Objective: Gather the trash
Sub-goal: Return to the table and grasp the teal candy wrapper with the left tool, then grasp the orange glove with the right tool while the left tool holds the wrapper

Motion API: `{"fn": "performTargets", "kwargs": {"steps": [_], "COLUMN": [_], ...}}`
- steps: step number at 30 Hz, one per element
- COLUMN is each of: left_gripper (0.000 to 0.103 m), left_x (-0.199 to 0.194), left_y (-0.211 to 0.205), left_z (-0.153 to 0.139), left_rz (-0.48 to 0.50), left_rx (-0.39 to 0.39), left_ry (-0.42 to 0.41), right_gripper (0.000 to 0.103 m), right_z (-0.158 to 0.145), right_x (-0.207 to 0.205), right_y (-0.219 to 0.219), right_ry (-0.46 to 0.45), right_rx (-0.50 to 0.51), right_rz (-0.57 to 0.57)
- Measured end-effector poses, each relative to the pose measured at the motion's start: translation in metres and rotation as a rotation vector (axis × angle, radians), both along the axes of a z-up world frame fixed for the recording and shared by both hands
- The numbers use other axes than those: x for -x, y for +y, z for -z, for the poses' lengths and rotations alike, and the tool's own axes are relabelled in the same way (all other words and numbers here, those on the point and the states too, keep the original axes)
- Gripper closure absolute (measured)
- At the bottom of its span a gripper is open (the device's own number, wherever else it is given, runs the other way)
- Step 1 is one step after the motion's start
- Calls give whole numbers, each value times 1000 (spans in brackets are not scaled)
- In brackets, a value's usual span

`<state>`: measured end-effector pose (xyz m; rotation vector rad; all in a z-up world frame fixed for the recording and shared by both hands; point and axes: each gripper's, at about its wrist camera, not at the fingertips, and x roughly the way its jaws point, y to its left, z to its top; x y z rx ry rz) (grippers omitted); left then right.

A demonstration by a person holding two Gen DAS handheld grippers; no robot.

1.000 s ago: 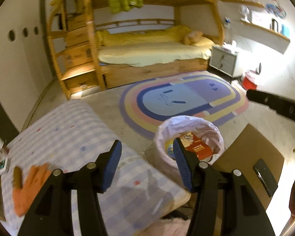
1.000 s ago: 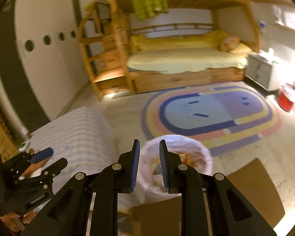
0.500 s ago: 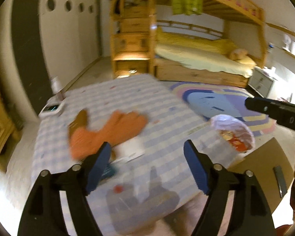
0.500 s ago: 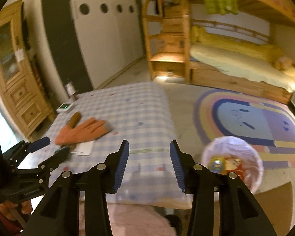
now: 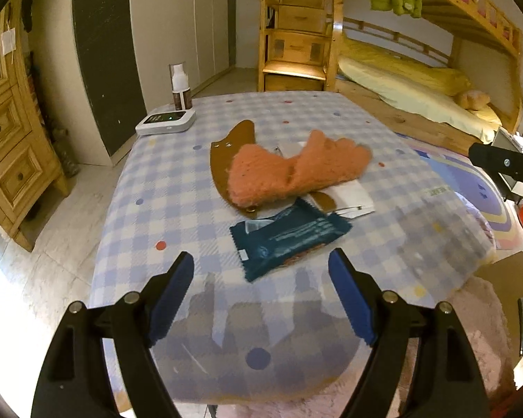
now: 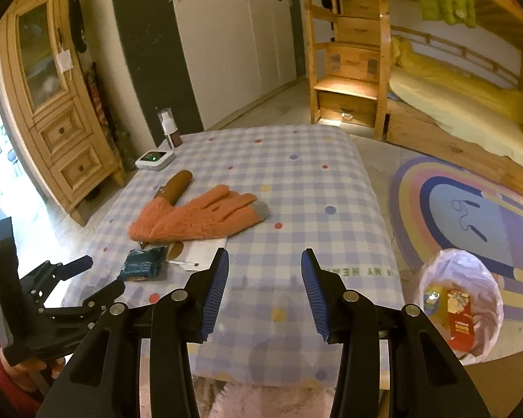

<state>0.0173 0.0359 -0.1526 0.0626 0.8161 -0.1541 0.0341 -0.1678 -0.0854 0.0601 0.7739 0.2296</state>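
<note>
orange glove (image 5: pixel 296 170) overlapping white paper (image 5: pixel 348 196), beside blue wrapper (image 5: pixel 289 238)

Left claw (image 5: pixel 261 299) gapes wide over the checked desk (image 5: pixel 164 188) — dark blue wrapper (image 5: pixel 289 237) just ahead, orange glove (image 5: pixel 296 170) beyond.

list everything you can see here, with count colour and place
wrapper: 1, dark teal, table front, near the left tool
glove: 1, orange, table middle
brown piece: 1, under glove
white card: 1, partly under glove
white device: 1, far table corner
pump bottle: 1, brown and white, behind device
bin: 1, white liner, floor right of table
left tool: open, empty
right tool: open, empty
</note>
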Motion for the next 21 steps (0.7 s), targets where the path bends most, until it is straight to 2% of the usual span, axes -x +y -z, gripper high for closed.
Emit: {"fn": "performTargets", "kwargs": {"steps": [3, 5, 8, 11, 14, 16, 21], "left_gripper": [26, 26, 33, 47, 63, 90, 94], "left_x": [-6, -7, -9, -18, -21, -20, -1], "left_y": [-2, -7, -18, -23, -21, -18, 2], "left_z": [9, 10, 13, 20, 20, 17, -6], "left_rz": [19, 41, 83, 102, 104, 102, 96], "left_rx": [-8, -28, -75, -114, -91, -87, 37], "left_ry": [37, 30, 12, 29, 34, 30, 13], "right_gripper": [58, 58, 58, 58, 58, 58, 58], "right_z": [2, 3, 3, 3, 2, 2, 0], "right_x": [-3, -4, -4, -3, -1, -1, -2], "right_y": [3, 2, -1, -6, -8, -8, -2], "right_ry": [7, 9, 12, 12, 10, 10, 10], "right_rx": [-3, -1, -2, -4, -2, -3, 3], "right_rz": [0, 1, 10, 19, 20, 20, -7]}}
